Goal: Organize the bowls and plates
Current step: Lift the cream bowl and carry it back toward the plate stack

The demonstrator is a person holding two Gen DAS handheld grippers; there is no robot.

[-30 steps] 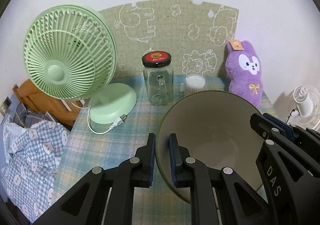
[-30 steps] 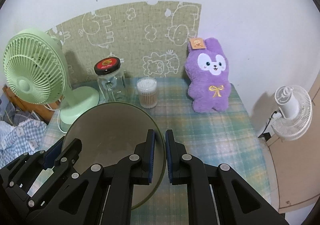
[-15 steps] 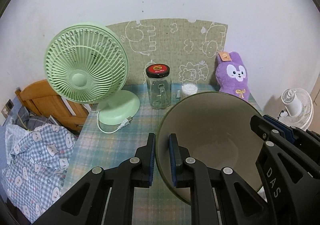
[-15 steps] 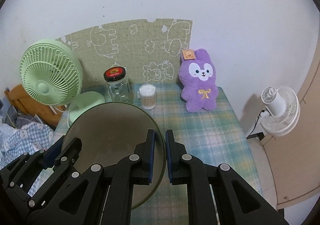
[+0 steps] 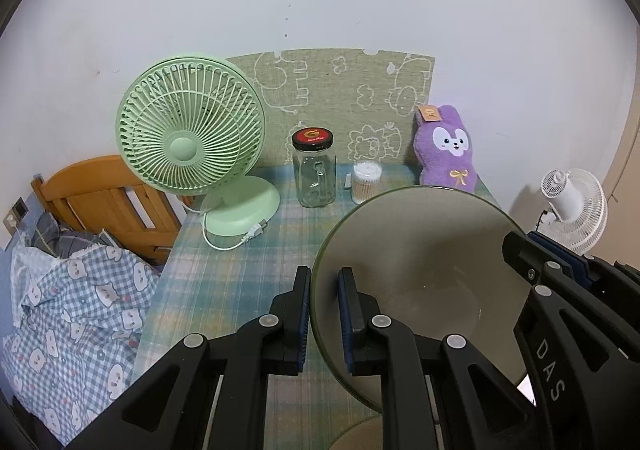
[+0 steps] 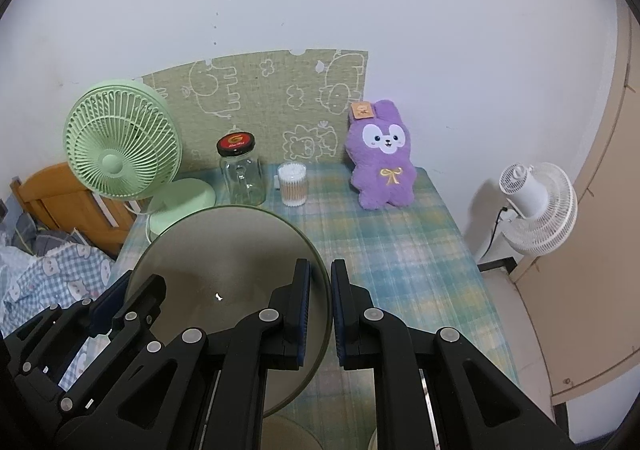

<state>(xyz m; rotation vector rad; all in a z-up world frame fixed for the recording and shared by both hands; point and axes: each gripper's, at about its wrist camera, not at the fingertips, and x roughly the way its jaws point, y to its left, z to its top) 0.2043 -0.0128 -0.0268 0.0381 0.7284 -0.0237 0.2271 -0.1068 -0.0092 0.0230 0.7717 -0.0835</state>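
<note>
Bowl [image 5: 420,274], wide and olive-rimmed with a grey-brown inside, hangs tilted above the near part of the bench [image 6: 400,250], pinched at opposite sides of its rim by both grippers. The left gripper [image 5: 324,310] clamps the rim at the bowl's 9 o'clock; the right gripper [image 6: 320,306] clamps it at 3 o'clock, one pad inside and one outside in each case.

Beyond the bowl, along the far edge of the checked cloth, stand a green fan [image 5: 190,138] at 10 o'clock, a glass jar [image 5: 314,170] with a red-and-black lid at 12, a tub of cotton swabs [image 6: 293,185] just beside it, and a purple plush rabbit [image 6: 382,154] at 1 o'clock. The fan's cord and plug [image 5: 256,230] lie loose on the cloth. A white fan [image 6: 536,206] stands off the bench at 3 o'clock; a bed with checked bedding [image 5: 76,310] lies at 8 o'clock. Part of another pale dish [image 5: 356,436] shows below the bowl.
</note>
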